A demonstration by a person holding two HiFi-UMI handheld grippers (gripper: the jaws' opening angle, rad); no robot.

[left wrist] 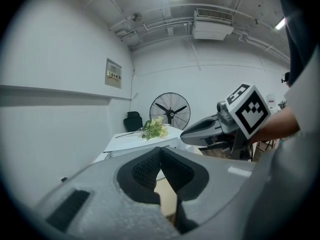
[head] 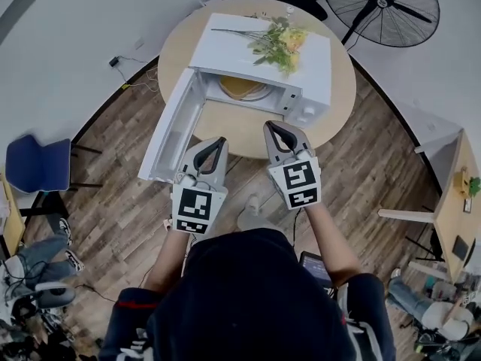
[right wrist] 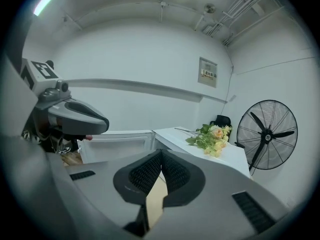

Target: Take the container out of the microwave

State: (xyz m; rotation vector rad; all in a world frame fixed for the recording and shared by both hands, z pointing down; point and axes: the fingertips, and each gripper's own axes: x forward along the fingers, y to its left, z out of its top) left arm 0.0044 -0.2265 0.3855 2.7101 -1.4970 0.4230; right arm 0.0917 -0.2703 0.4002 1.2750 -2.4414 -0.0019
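Observation:
A white microwave (head: 255, 51) stands on a round wooden table (head: 342, 89), its door (head: 174, 126) swung open to the left. Inside the cavity lies a round tan container (head: 240, 87), partly hidden by the microwave's roof. My left gripper (head: 220, 140) and right gripper (head: 270, 125) hover side by side just short of the table's near edge, both pointing at the microwave. Each is shut with nothing between its pads. In the left gripper view the jaws (left wrist: 160, 149) meet at their tips; the right gripper view shows the same (right wrist: 161, 153).
A bunch of flowers (head: 282, 40) lies on top of the microwave. A black floor fan (head: 383, 6) stands behind the table at the right. A blue chair (head: 37, 164) is at the left and another wooden table (head: 458, 201) at the right edge.

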